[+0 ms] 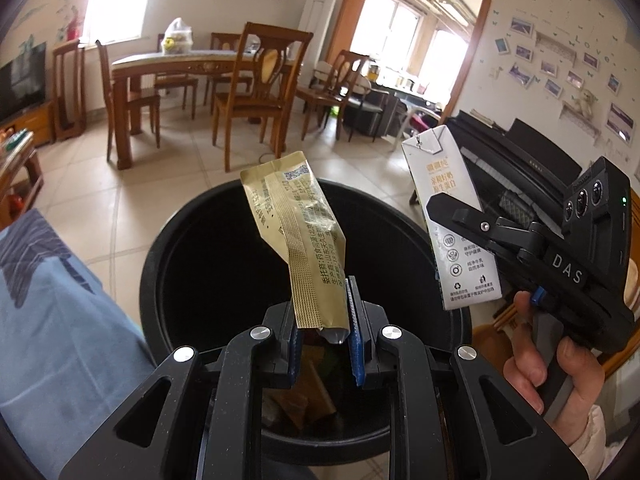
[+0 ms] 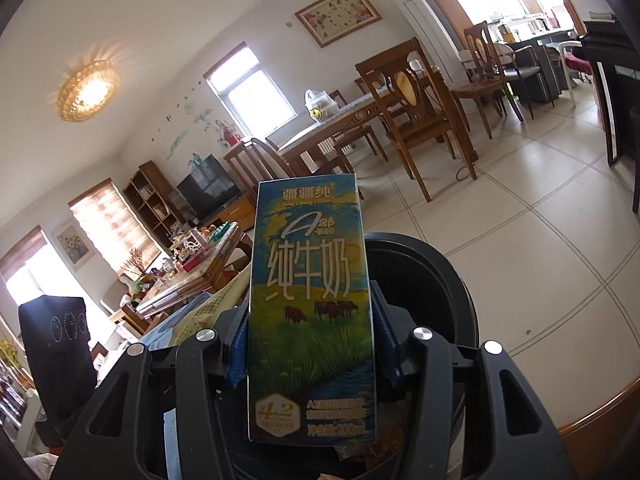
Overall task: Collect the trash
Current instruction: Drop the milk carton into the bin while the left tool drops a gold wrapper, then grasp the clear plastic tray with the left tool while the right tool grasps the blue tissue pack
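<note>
Trash, two pieces, both being held above the round black plastic bin [image 1: 160, 264].

Item one, left: gold foil sachet with printed text [image 1: 294, 236], crumpled, standing up at a tilt from the left gripper [image 1: 322, 316]. The blue-padded fingers [image 1: 355, 336] are pinching only its lower end. It is hanging over the bin's open mouth, where some brown scraps are already lying. Risk: the light foil may be clinging to a pad on release, or drifting sideways and landing on the blue fabric [image 1: 52, 320] just beside the bin.

Item two, right: tall white-and-blue milk carton [image 1: 454, 220], clamped across its width by the right gripper [image 2: 312, 344], closed on it. It is sitting near the bin's right rim rather than over the centre. Risk: if let go here, it may be striking the rim and tumbling onto the pale tiled floor [image 2: 540, 240]; any leftover milk could be spilling. Judged safer: bringing it inward first.
</note>
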{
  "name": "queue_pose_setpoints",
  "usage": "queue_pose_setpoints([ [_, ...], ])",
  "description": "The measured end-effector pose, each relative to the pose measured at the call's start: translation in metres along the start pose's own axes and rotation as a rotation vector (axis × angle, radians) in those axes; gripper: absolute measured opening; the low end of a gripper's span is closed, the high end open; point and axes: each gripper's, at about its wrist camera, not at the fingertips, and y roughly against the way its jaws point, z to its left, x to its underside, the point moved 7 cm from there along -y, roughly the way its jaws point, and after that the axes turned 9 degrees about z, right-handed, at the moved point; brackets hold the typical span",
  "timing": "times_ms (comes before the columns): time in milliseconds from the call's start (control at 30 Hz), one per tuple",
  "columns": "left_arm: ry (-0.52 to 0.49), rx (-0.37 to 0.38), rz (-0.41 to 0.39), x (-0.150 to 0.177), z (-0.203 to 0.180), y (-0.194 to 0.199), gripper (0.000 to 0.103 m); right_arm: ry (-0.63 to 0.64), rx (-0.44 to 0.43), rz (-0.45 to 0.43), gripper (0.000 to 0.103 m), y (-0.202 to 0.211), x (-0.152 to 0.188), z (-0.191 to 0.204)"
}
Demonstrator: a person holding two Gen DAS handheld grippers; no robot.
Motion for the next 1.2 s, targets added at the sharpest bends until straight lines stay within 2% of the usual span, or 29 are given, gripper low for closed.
queue_pose_setpoints([
  [233,0.004,0.003,0.022,0.001,0.000,-0.005,0.020,-0.014,-0.002,0.016,0.052,-0.003,0.000,0.002],
  [267,0.001,-0.005,0.027,0.002,0.000,-0.007,0.025,-0.018,-0.004,0.019,0.053,-0.004,0.000,0.002],
  [300,0.000,-0.014,0.031,0.002,0.001,-0.006,0.040,-0.023,-0.006,0.026,0.054,-0.004,0.001,0.002],
  [333,0.000,-0.026,0.032,0.002,0.002,-0.005,0.052,-0.031,-0.011,0.030,0.064,-0.005,0.001,0.002],
  [367,0.003,-0.053,0.022,0.002,0.005,-0.004,0.076,-0.037,-0.010,0.026,0.071,-0.004,0.001,0.000],
  [400,0.008,-0.072,0.004,0.002,0.005,0.000,0.087,-0.042,-0.011,0.022,0.080,-0.003,-0.001,-0.001],
  [467,0.012,-0.080,-0.018,0.001,0.007,0.007,0.088,-0.047,-0.018,0.021,0.082,-0.001,-0.001,0.000],
  [600,0.022,-0.089,-0.010,0.003,0.013,0.017,0.088,-0.044,-0.011,0.015,0.087,0.003,0.000,0.003],
  [700,0.038,-0.089,-0.016,0.008,0.018,0.032,0.093,-0.032,-0.011,0.018,0.087,0.006,0.002,0.012],
  [800,0.056,-0.099,-0.031,0.017,0.023,0.052,0.094,-0.016,-0.013,0.027,0.087,0.006,0.005,0.020],
  [933,0.111,-0.101,-0.053,0.037,0.038,0.090,0.094,0.021,-0.024,0.051,0.087,0.003,0.011,0.040],
  [1200,0.332,-0.164,-0.138,0.108,0.108,0.200,0.094,0.155,-0.091,0.161,0.087,-0.018,0.046,0.116],
])
